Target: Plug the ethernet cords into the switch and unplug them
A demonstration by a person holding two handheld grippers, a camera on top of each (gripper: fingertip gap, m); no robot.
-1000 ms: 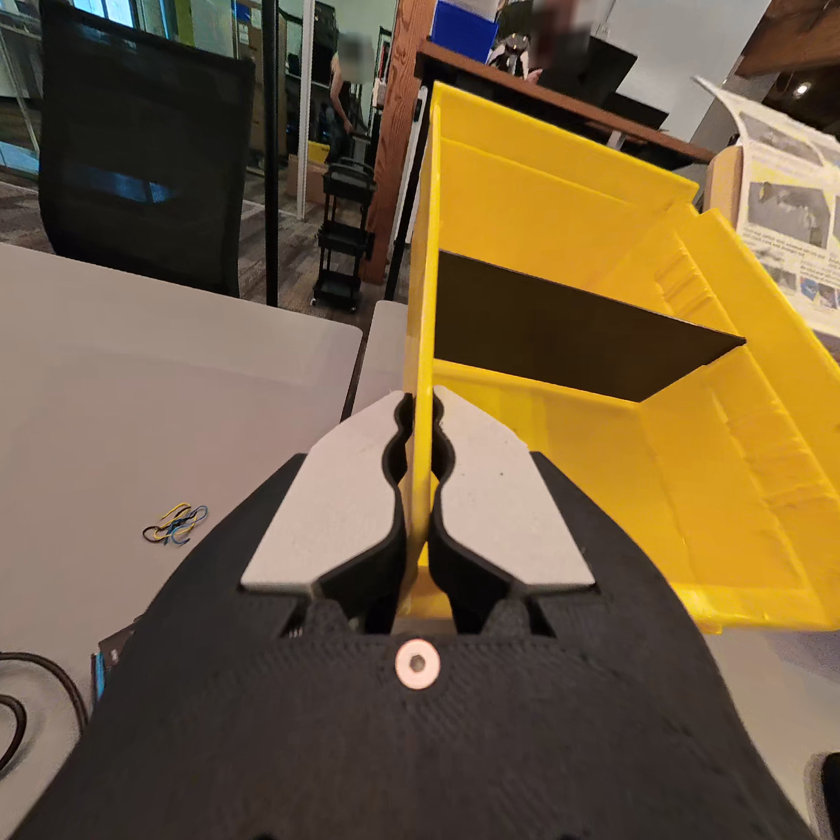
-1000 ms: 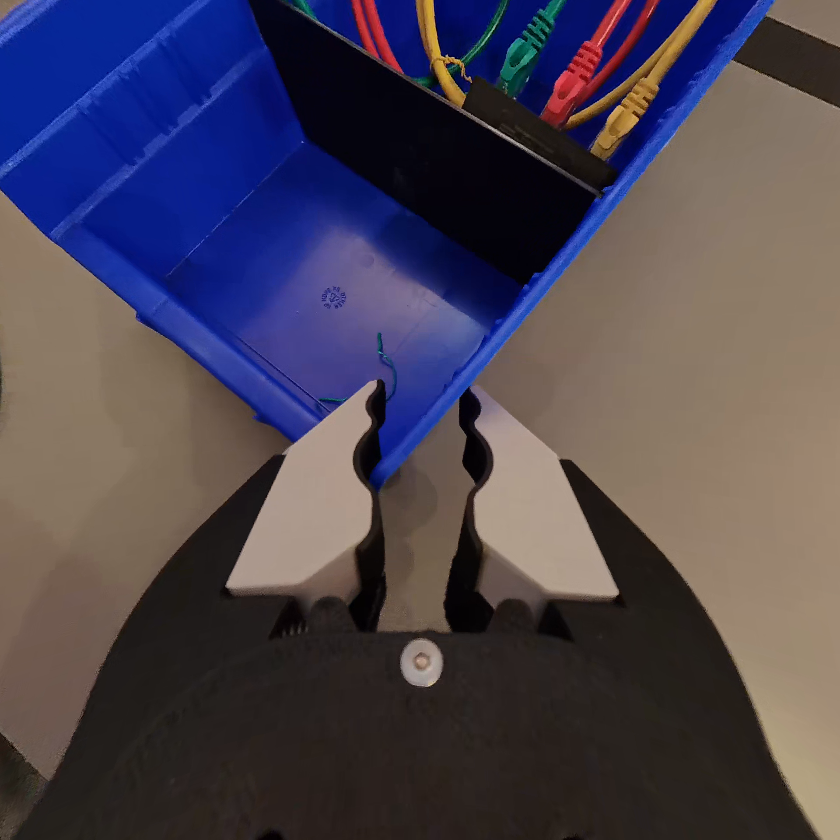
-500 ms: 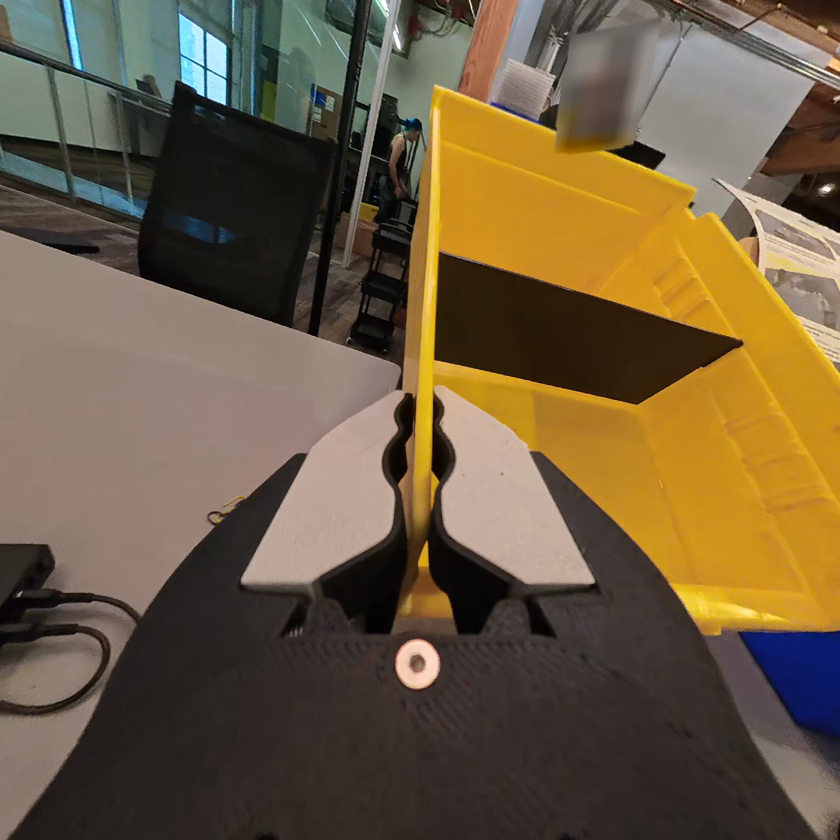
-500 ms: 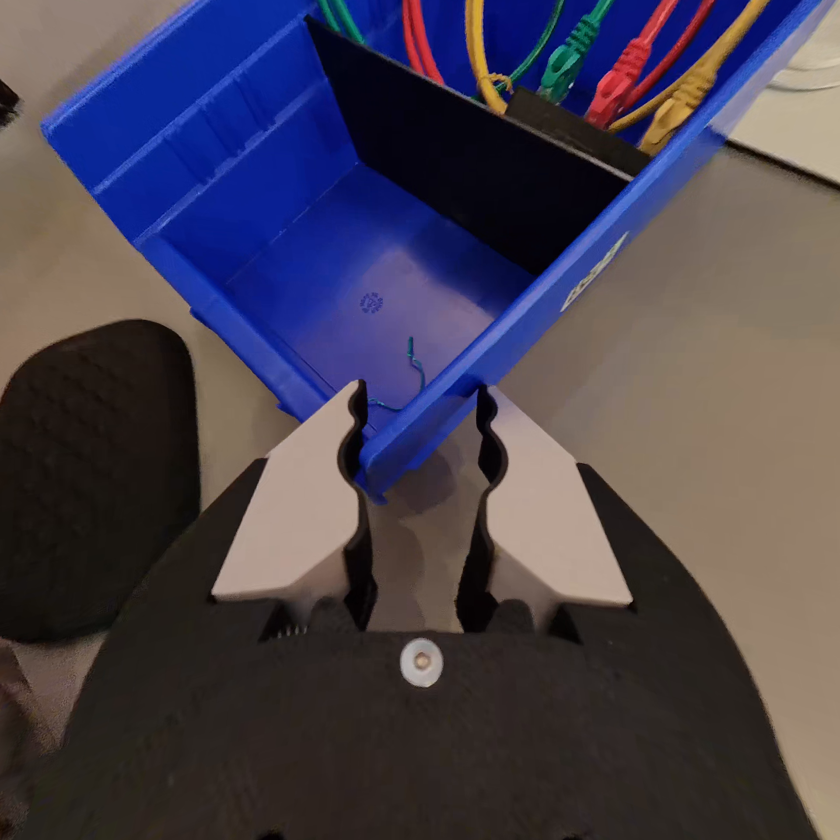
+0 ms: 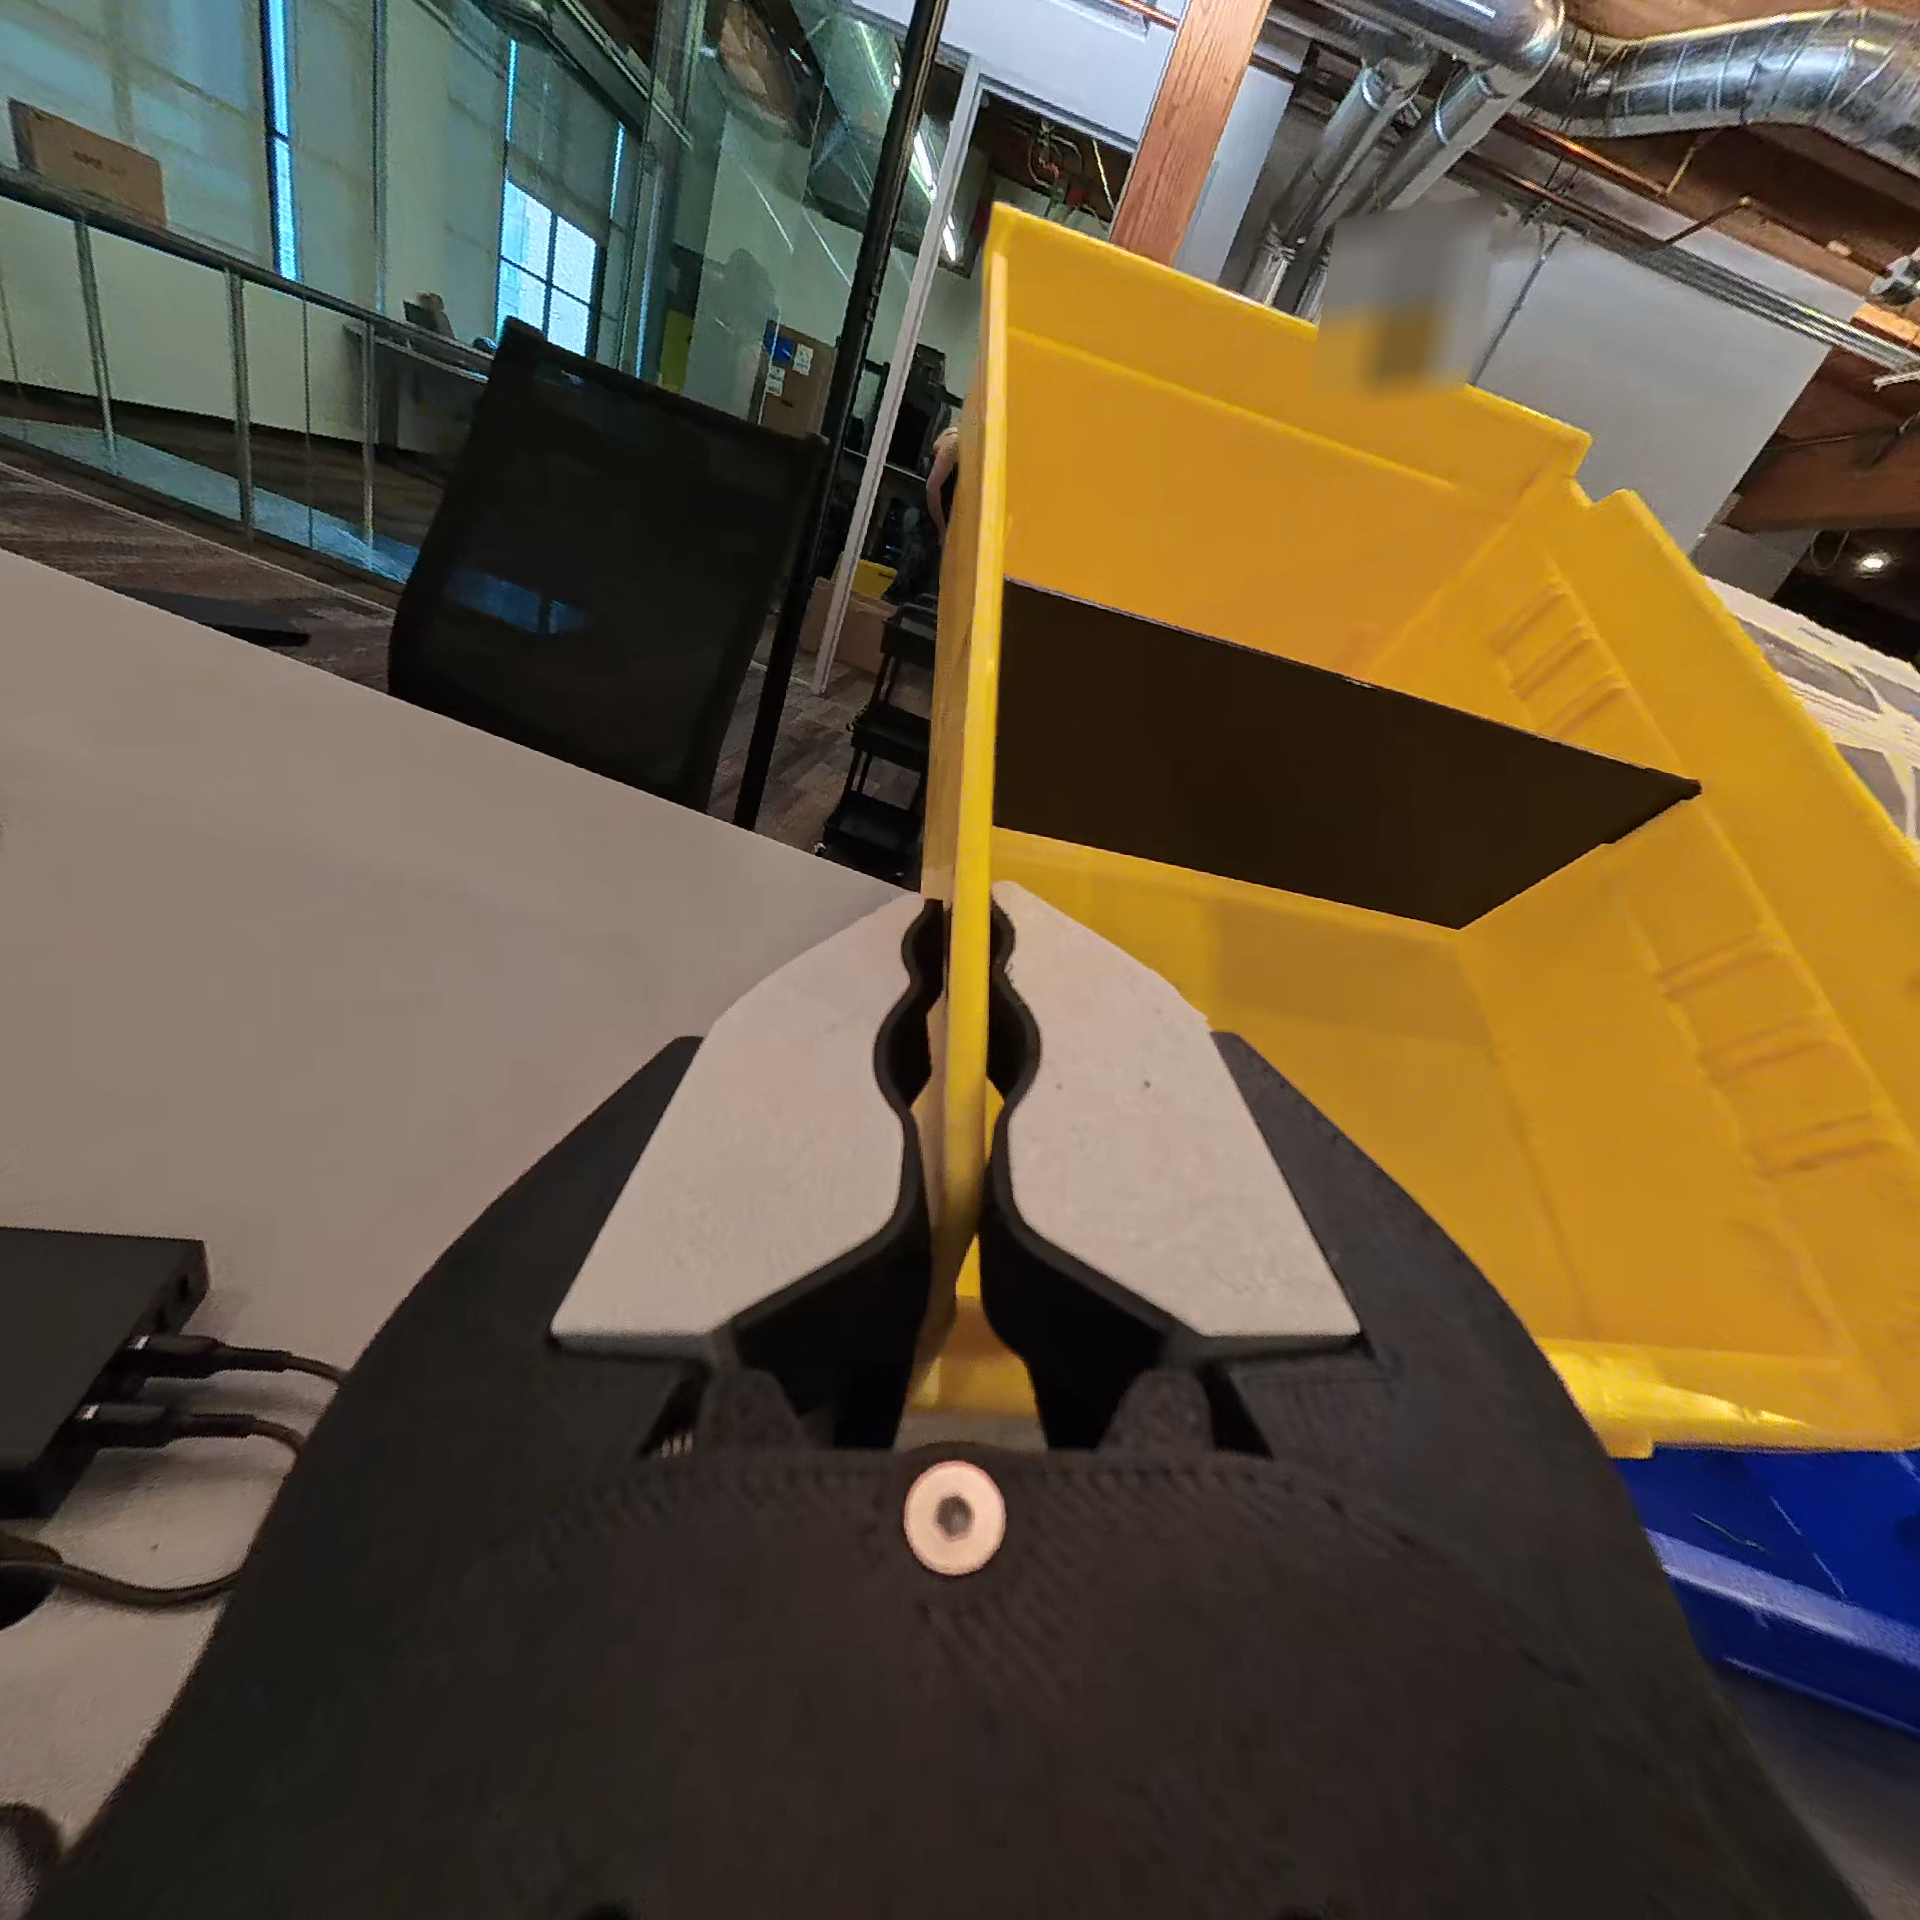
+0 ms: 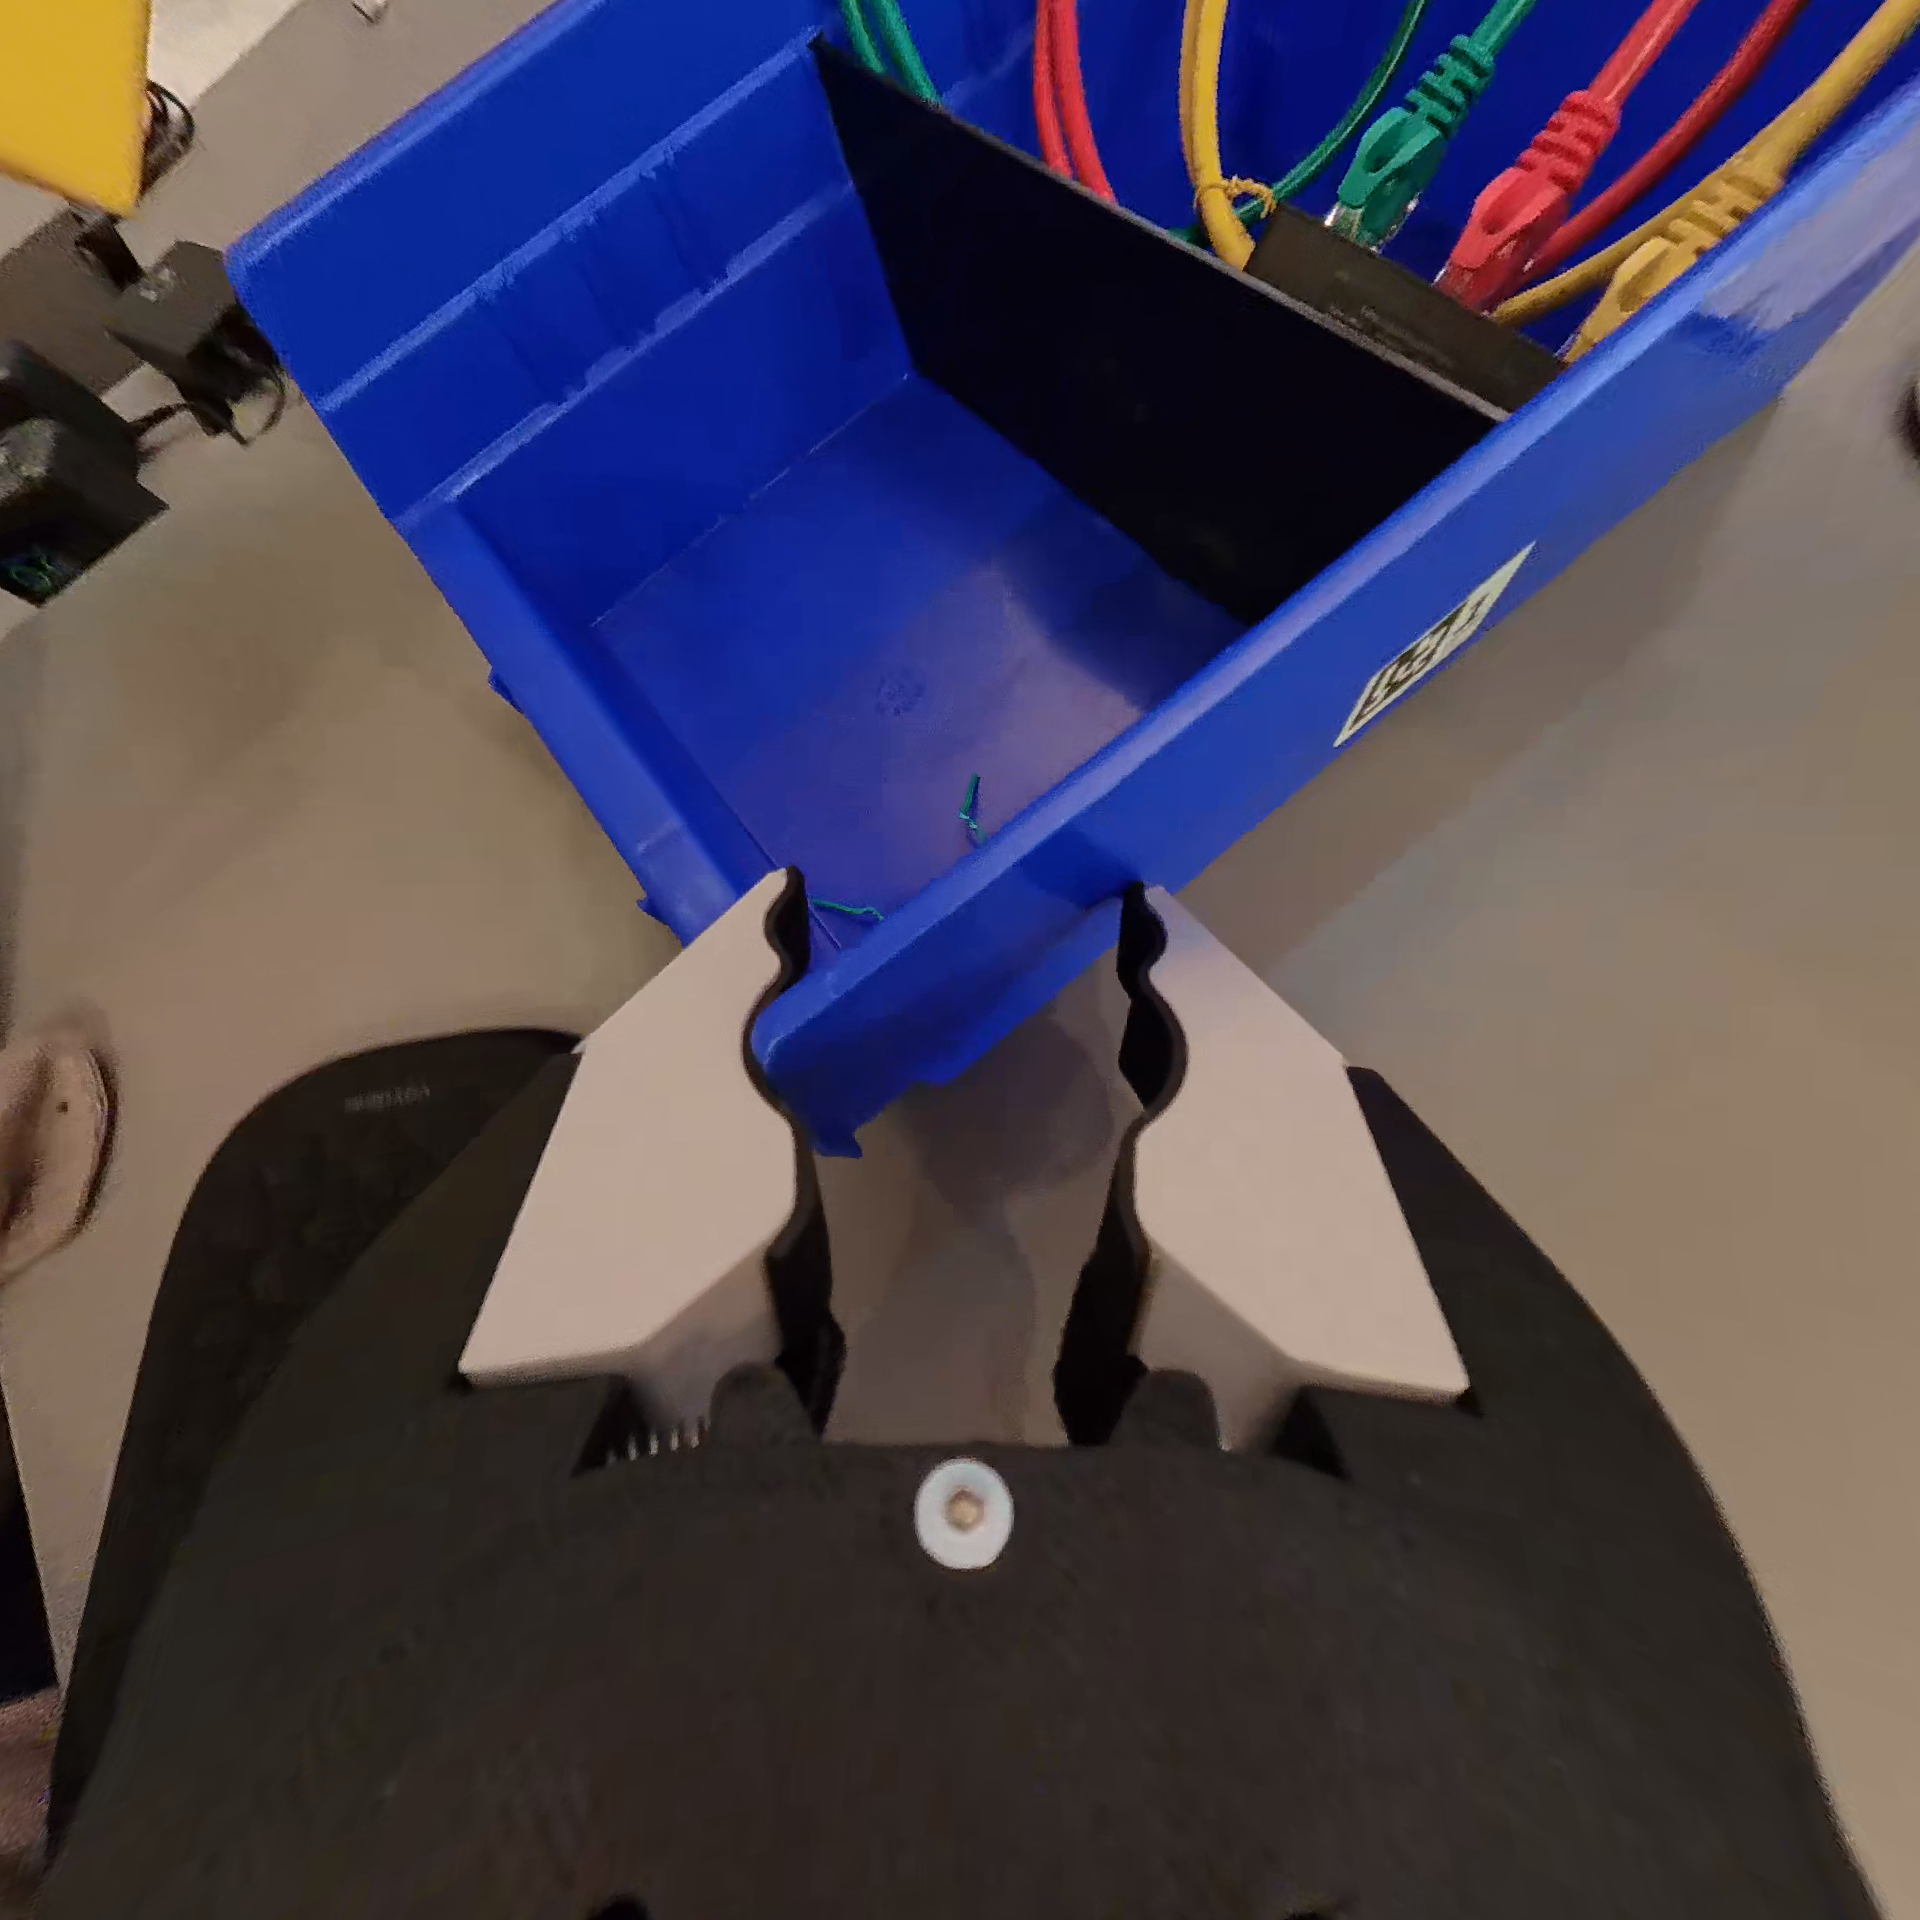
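Observation:
My left gripper (image 5: 968,920) is shut on the side wall of an empty yellow bin (image 5: 1299,540) with a black divider (image 5: 1278,769), and holds it up above the table. My right gripper (image 6: 961,904) is open, with the near corner of a blue bin (image 6: 1195,748) between its fingers. Behind the blue bin's black divider (image 6: 1122,384) lies a black switch (image 6: 1382,301) with green (image 6: 1392,156), red (image 6: 1527,203) and yellow (image 6: 1694,223) ethernet cords plugged in. The blue bin's front compartment holds only a thin green twist tie (image 6: 971,810).
The grey table (image 5: 312,883) carries a black device with cables (image 5: 73,1361) at the left. A corner of the blue bin (image 5: 1787,1621) shows under the yellow bin. A black pad (image 6: 301,1164) lies left of my right gripper. A black chair (image 5: 592,582) stands beyond the table.
The left gripper has lifted and tilted the yellow bin upward and moved over the blue bin. The right gripper has opened wider and drawn back a little at the blue bin's corner.

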